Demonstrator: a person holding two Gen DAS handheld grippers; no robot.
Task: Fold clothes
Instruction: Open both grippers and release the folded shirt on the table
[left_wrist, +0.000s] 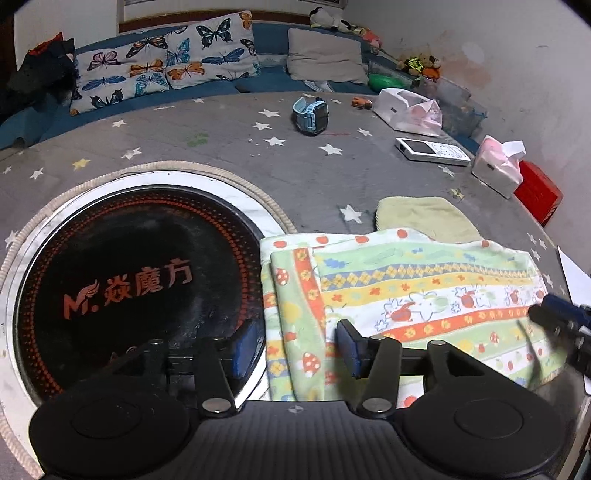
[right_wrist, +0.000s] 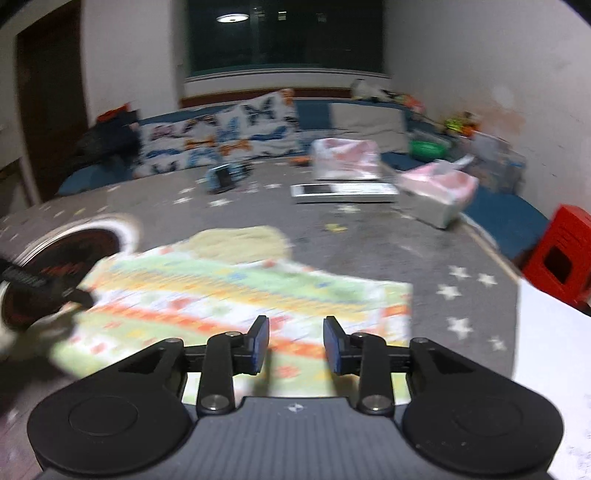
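The left gripper (left_wrist: 297, 350) hangs over the near left edge of the patterned cloth (left_wrist: 406, 291), its blue-padded fingers (left_wrist: 349, 347) spread apart with the cloth's folded edge lying below the gap, not pinched. The right gripper (right_wrist: 295, 343) hovers over the cloth's near right part, fingers (right_wrist: 334, 345) likewise spread and clear of the fabric; this view is blurred.

The patterned cloth lies flat on the grey star-printed bench (left_wrist: 221, 147), folded over along its left side. Touching that left edge is the round black cooktop (left_wrist: 122, 288) set into the bench, with orange lettering. Just beyond the cloth, partly tucked under its far edge, sits a pale yellow-green cloth (left_wrist: 424, 218). Farther from the cloth, to the right, stand a tissue box (left_wrist: 496, 170) and a red stool (left_wrist: 539, 192); a white flat device (left_wrist: 432, 150) and a blue watch (left_wrist: 312, 114) lie farther still. Beyond the bench are butterfly pillows (left_wrist: 162, 62).
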